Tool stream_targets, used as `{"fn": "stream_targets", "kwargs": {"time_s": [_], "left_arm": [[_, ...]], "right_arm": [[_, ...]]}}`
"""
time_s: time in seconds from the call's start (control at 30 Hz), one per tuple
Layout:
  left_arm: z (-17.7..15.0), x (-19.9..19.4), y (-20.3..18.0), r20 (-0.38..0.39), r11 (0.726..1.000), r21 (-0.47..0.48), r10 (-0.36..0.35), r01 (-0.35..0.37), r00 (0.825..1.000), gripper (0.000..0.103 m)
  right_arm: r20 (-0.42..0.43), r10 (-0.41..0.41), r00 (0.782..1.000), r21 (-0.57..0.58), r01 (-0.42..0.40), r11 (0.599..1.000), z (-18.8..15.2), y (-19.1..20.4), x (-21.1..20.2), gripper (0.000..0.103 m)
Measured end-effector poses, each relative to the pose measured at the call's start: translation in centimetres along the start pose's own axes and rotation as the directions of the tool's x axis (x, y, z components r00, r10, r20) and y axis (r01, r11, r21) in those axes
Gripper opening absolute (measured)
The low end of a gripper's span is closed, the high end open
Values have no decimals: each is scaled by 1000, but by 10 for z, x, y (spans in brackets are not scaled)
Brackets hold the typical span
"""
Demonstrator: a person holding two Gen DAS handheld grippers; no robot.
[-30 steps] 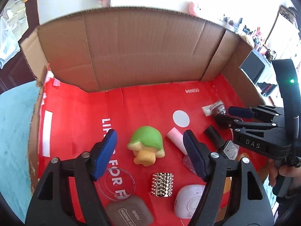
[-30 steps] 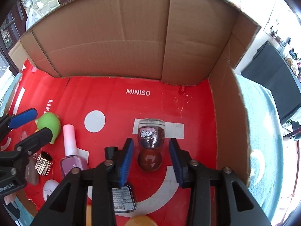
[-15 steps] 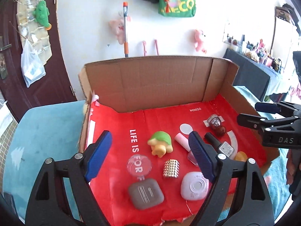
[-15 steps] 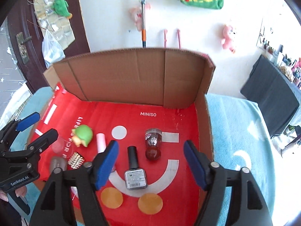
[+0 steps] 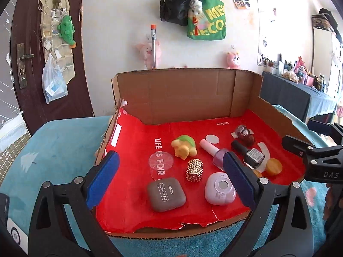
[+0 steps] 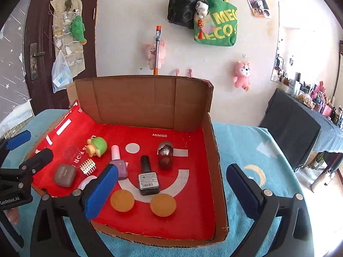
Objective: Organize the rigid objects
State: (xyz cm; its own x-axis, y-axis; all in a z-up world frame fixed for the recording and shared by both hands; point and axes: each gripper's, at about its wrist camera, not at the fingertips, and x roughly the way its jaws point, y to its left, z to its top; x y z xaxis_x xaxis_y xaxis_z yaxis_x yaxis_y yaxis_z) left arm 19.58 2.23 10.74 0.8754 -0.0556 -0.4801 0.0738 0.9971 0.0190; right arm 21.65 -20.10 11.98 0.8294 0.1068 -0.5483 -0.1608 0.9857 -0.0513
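Both grippers have pulled back from the cardboard box (image 6: 211,128), so the whole box and the wall behind it now show where earlier only its red floor filled the views; their jaws have just been opening. At this moment the left gripper (image 5: 169,176) stands spread wide with nothing pinched, and the right gripper (image 6: 171,187) is likewise spread and empty, the dark red bottle it was closed around now free of it. In the right wrist view the box sits on a teal cloth (image 6: 246,150), open at the near side, with walls at the back and right. On its red liner (image 6: 193,214) the dark red bottle (image 6: 165,157) lies near the centre, below the MINISO print. Just at its 7 o'clock lies a black bottle (image 6: 148,177), and at 9 o'clock from that a lilac polish bottle (image 6: 118,162). Two orange discs (image 6: 142,201) rest at 6 o'clock, near the front edge. Toward 10 o'clock sits a green-and-yellow toy (image 6: 97,146); at its 7 o'clock lie a clear round lid (image 6: 71,152), a studded gold cylinder (image 6: 88,166) and a grey eye-shadow case (image 6: 64,174). A lilac round case (image 5: 219,188) lies near the front edge, between the gold cylinder and the black bottle.
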Motion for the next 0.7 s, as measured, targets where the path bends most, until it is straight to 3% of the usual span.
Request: {"fn": "stream_targets", "kwargs": {"time_s": [0.43,0.7], "left_arm": [[-16,19,-2,-13,1000,-15,-25,25,1000,99],[-16,24,-2,-40,999,-19,-26,25,999,99]], "right_arm": [[82,-10,997,-1,10,1000,-28,9,12,103],[36,8,999,24,-9,1000,-29,6,23,103]]}}
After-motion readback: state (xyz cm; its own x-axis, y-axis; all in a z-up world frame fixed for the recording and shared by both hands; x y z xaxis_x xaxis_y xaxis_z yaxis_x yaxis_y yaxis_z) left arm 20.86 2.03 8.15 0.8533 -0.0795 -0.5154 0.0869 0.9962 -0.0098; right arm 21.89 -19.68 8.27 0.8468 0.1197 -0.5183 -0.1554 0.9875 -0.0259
